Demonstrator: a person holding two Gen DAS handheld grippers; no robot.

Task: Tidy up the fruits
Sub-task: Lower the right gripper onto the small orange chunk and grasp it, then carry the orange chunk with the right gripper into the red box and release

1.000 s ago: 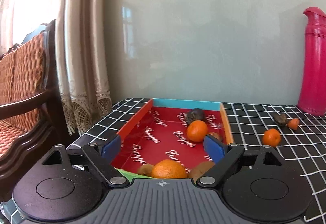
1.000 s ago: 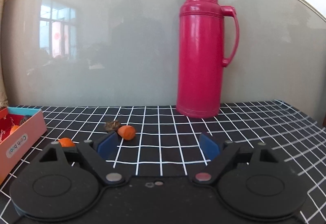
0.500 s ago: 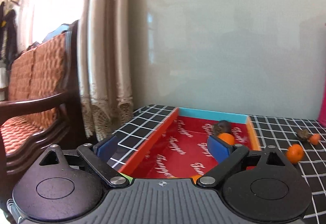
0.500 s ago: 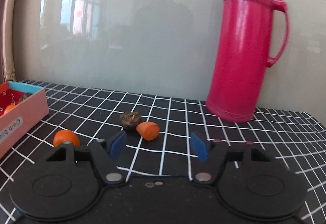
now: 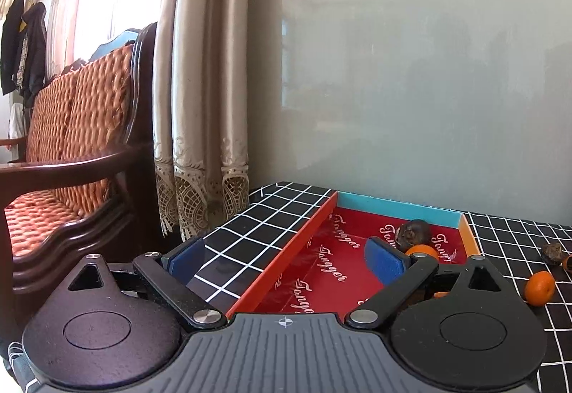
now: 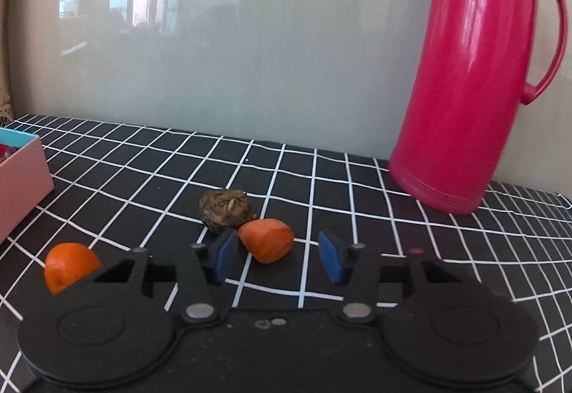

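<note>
My right gripper [image 6: 277, 255] is open and low over the checked tablecloth, its jaws either side of a small orange fruit [image 6: 266, 240]. A dark brown fruit [image 6: 225, 211] lies just behind it, and a tangerine [image 6: 69, 268] lies to the left. My left gripper [image 5: 286, 259] is open and empty over the left wall of the red fruit box [image 5: 286, 271]. In the box lie a dark fruit [image 5: 413, 234] and a tangerine [image 5: 422, 250], partly hidden by my right finger. A tangerine [image 5: 540, 287] lies on the table to the right of the box.
A tall pink thermos [image 6: 475, 78] stands at the back right against the grey wall. The box corner [image 6: 21, 175] shows at the left of the right wrist view. A wooden chair [image 5: 71, 157] and a curtain [image 5: 200, 107] stand past the table's left edge.
My right gripper has moved forward and down until the small orange fruit sits between its jaws. My left gripper has swung to the left, off the box's middle.
</note>
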